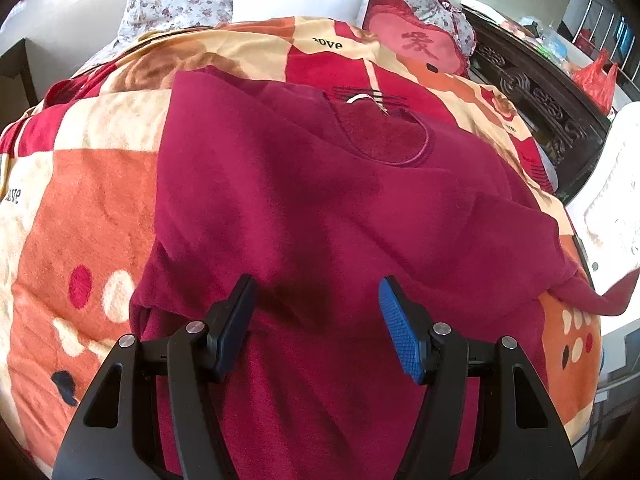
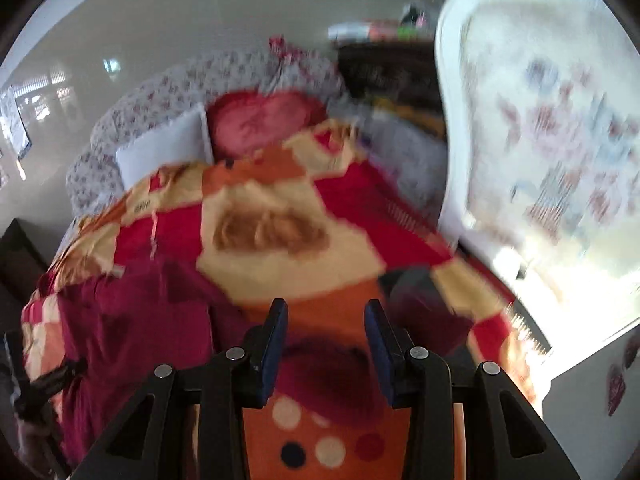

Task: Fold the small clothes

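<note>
A dark red sweatshirt (image 1: 320, 216) lies spread on the patterned blanket (image 1: 80, 216), neckline (image 1: 384, 140) at the far end, one sleeve (image 1: 600, 296) trailing off to the right. My left gripper (image 1: 316, 296) is open and empty just above the sweatshirt's lower body. In the blurred right wrist view the sweatshirt (image 2: 132, 328) lies at the left and a sleeve end (image 2: 432, 312) lies just right of my right gripper (image 2: 326, 320). That gripper is open and empty over the blanket (image 2: 280, 256).
A white pillow (image 1: 300, 0) and a red heart cushion (image 1: 416, 44) lie at the bed's head. A dark carved wooden frame (image 1: 532, 96) runs along the right. A white floral panel (image 2: 540, 140) stands close on the right. A red plastic bag (image 1: 596, 76) sits far right.
</note>
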Available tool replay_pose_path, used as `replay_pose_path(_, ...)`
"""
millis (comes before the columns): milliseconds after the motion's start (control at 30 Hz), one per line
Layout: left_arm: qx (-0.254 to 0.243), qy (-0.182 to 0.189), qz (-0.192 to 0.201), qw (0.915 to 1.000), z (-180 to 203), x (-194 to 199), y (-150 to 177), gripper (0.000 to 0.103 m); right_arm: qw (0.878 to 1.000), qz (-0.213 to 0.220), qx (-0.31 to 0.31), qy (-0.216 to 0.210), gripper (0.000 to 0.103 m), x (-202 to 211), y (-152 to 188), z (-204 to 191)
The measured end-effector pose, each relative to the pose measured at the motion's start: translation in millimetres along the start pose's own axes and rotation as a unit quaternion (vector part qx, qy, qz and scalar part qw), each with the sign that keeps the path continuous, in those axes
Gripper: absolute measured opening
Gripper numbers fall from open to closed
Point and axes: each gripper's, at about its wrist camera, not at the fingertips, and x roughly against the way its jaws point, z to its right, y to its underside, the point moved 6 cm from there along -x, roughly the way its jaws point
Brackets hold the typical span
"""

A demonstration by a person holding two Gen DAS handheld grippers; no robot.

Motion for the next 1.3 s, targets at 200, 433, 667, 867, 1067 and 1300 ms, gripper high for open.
replay_pose_path(200, 0.012, 0.006, -0.002, 0.9999, -1, -4, 1, 0.063, 0.994, -0.039, -0.059, -0.083, 0.077, -23, 3, -16)
replay_pose_path(433, -0.004, 0.007, -0.003, 1.0, 1, 0, 4, 0.064, 0.955, -0.177, -0.211, -0.109, 0.066, -124, 71, -11)
replay_pose_path(667, 0.021, 0.01, -0.001, 0.9997, -12, 0, 3, 0.063, 0.921, -0.219, -0.308, -0.091, 0.042, -177, 99, 3)
replay_pose_path(867, 0.021, 0.014, 0.001, 0.9997, -16, 3, 4, 0.063, 0.93, -0.195, -0.299, -0.085, 0.007, -168, 95, 16)
replay_pose_path(1067, 0.04, 0.013, 0.016, 0.999, -34, 17, -3, 0.063, 0.978, -0.077, -0.171, -0.09, 0.006, -101, 33, -28)
replay_pose_path(1300, 0.087, -0.002, 0.05, 0.9949, -74, 41, -9, 0.063, 0.943, -0.001, 0.268, -0.195, 0.006, -5, 36, -235)
